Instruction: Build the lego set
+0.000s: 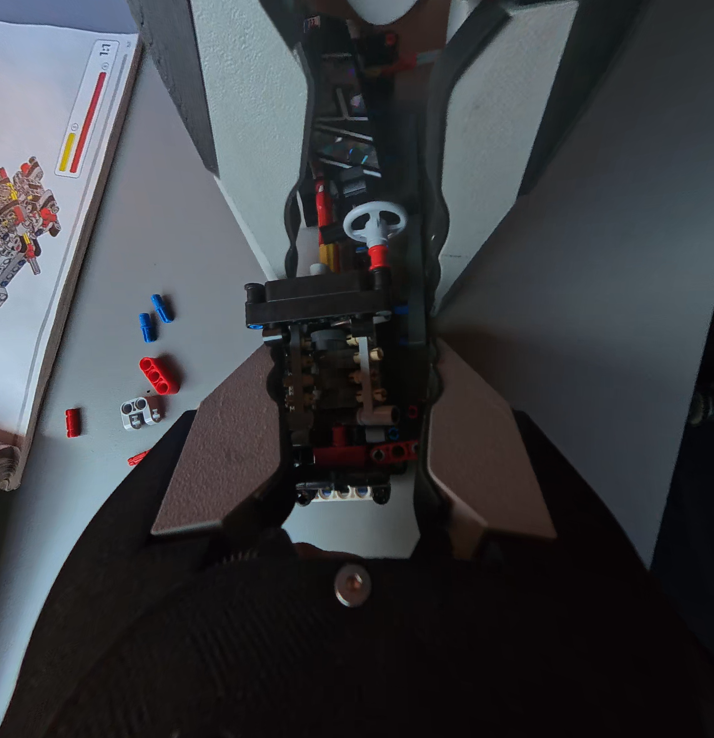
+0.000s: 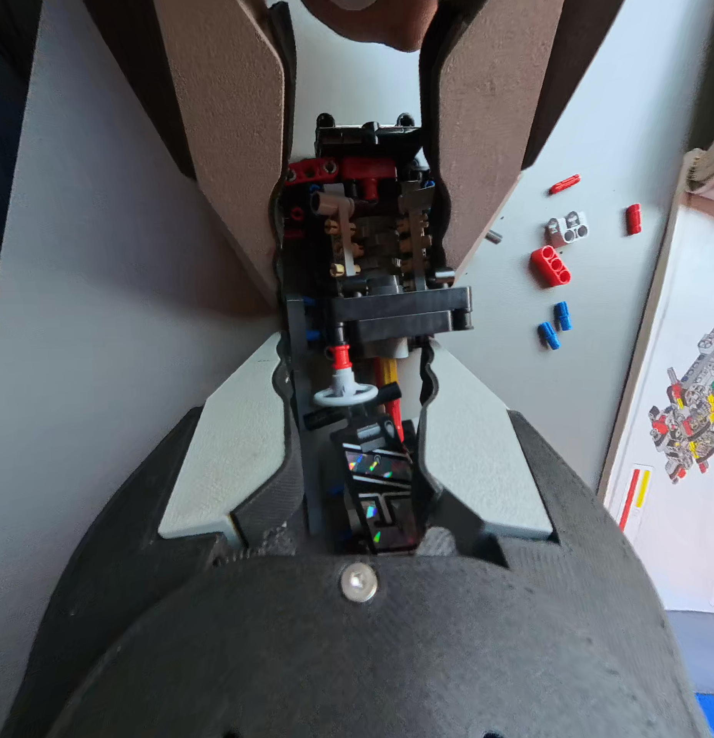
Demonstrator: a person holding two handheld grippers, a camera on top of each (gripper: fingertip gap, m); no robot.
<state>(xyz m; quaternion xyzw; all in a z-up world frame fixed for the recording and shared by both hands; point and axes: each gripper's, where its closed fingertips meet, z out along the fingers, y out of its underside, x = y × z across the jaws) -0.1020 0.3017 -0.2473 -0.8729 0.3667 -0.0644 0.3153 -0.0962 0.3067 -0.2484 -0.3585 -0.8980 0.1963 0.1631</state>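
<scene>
Brick-built vehicle chassis, mainly black with red beams, tan pins and a pale grey steering wheel; held lengthwise above the white tabletop, clamped at opposite ends between two facing pairs of jaws.

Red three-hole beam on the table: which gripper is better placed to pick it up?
Left gripper, probably: the red beam lies right beside its brown fingers, farther from the right gripper. Both clamp the brick model, though.

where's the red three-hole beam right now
The red three-hole beam lies loose on the white table, left of the left gripper in its wrist view, between the two blue pins and a small grey connector.
</scene>
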